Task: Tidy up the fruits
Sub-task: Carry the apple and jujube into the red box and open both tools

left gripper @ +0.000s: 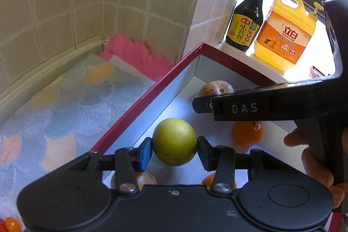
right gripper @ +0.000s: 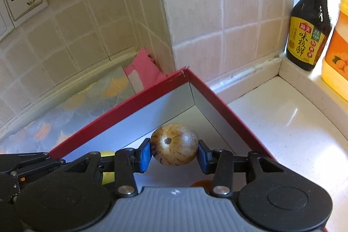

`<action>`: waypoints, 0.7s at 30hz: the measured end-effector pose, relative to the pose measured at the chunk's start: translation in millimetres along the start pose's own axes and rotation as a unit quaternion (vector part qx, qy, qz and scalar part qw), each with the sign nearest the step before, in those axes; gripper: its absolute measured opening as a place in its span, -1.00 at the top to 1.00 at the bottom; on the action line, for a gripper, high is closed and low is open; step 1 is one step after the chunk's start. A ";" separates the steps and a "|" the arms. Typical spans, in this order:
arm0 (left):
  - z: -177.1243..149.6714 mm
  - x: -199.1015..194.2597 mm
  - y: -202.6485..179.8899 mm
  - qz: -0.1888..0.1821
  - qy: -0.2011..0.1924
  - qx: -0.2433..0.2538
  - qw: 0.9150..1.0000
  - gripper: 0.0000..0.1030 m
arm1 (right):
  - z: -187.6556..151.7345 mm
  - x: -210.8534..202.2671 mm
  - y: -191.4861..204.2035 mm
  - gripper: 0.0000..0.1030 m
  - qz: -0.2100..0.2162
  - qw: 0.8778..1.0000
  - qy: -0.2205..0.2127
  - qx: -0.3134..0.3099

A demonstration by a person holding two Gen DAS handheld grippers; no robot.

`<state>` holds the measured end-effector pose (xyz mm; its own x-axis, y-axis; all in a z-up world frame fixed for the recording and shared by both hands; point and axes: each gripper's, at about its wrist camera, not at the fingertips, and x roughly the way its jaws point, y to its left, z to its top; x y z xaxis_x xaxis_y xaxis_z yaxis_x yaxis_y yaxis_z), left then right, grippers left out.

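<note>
The largest thing in play is the shallow red-rimmed cardboard box with a pale grey inside (left gripper: 152,88), set in the tiled corner of the white counter, its far corner (right gripper: 187,71) close to the wall. To its left lies a fan-patterned mat in blue and orange (left gripper: 71,101) with a pink folded cloth (left gripper: 134,53) at its far end; on the sill to the far right stand a dark soy sauce bottle (left gripper: 246,21) and a yellow detergent jug (left gripper: 285,36).

Several fruits already lie in the box: a tan striped round fruit (left gripper: 215,87) towards the far corner, an orange mandarin (left gripper: 246,133) to the right, and two more, partly hidden under the near gripper, at the near edge. So the sorting looks well under way.

Both tools hang over the box, each loaded. The left gripper (left gripper: 175,150) has its blue pads pressed on either side of a smooth round green fruit (left gripper: 175,141), jaws about halfway apart. The right gripper (right gripper: 174,153) clamps a brown fruit with purple stripes (right gripper: 174,144), pads tight on its sides.

What remains, by my reading, is to set these two down in free floor space and let go. At least one small orange fruit (left gripper: 12,224) shows outside the box at the near left, so more may wait.
</note>
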<state>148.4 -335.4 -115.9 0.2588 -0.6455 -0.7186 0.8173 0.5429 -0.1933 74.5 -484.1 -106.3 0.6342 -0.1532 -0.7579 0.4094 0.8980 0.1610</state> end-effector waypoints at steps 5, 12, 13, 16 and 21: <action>0.9 5.5 -0.1 -0.001 0.009 -0.006 1.000 -0.05 | -2.2 5.6 -0.8 0.11 0.001 1.000 0.009 0.005; 4.1 7.0 1.2 -0.003 0.013 -0.014 1.000 -0.06 | -1.7 5.6 -1.8 0.11 0.008 1.000 0.007 0.009; 3.9 6.9 1.3 -0.003 0.012 -0.013 1.000 -0.06 | -1.6 5.8 -1.6 0.11 0.008 1.000 0.007 0.008; 3.8 5.3 1.9 -0.009 0.011 -0.020 1.000 -0.20 | -1.5 4.6 -1.2 0.07 0.006 1.000 0.007 0.005; 4.6 -15.6 -1.6 -0.007 -0.021 -0.002 1.000 -0.46 | 0.4 -15.8 0.6 0.05 0.003 1.000 -0.017 -0.003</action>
<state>145.4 -328.6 -101.3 0.2690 -0.6743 -0.6877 0.8189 0.5360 -0.2052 65.0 -481.2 -93.9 0.6595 -0.1611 -0.7342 0.4013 0.9014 0.1626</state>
